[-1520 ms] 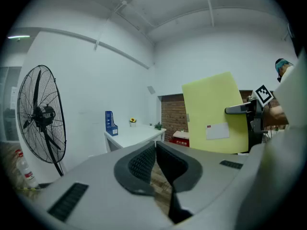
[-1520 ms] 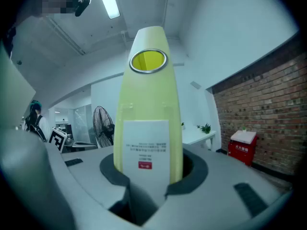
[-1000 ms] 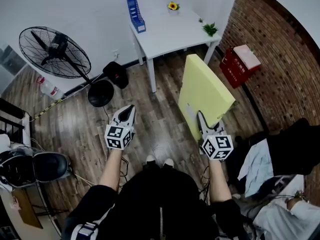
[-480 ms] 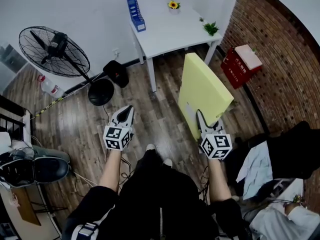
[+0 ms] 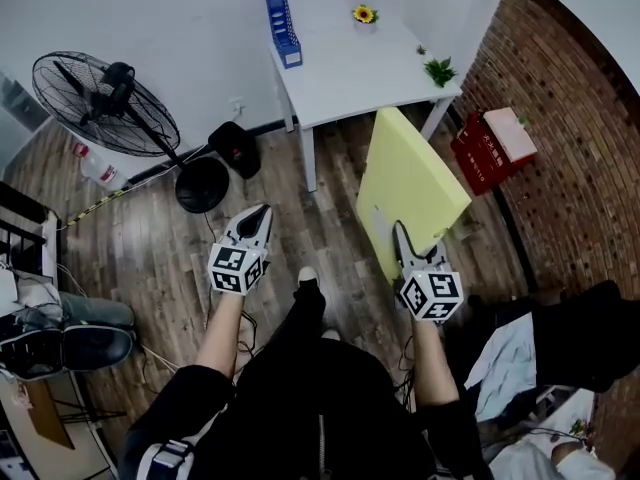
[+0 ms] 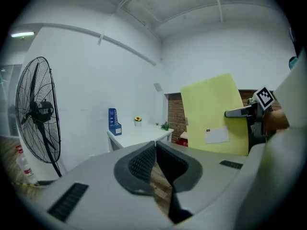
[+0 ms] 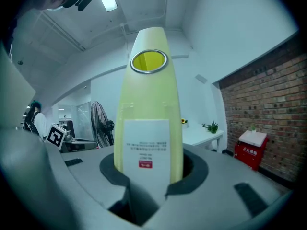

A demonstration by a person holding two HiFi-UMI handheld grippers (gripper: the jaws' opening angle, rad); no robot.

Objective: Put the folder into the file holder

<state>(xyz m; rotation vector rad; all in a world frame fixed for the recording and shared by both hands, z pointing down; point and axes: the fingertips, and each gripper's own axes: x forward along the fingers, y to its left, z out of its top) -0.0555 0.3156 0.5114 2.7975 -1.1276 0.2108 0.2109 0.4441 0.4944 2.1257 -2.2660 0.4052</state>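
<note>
**Folder in hand, holder not yet reached**

The thick pale-yellow cardboard folder (image 5: pixel 410 188) is clamped at its lower end between the jaws of my right gripper (image 5: pixel 402 236). It stands nearly upright in the air over the wooden floor (image 5: pixel 330 228), just short of the near edge of the white table (image 5: pixel 370 73). Its narrow spine faces my gripper, with a white paper label (image 7: pixel 146 150) low down and a metal-rimmed finger hole (image 7: pixel 148 61) near the rounded top.

The pickup looks done. I judge that carrying the folder to the table and sliding it in are what remain. The blue plastic file holder (image 5: pixel 283 28) stands at the table's far left corner. My left gripper (image 5: pixel 258 216) has its jaws together on nothing.
</note>
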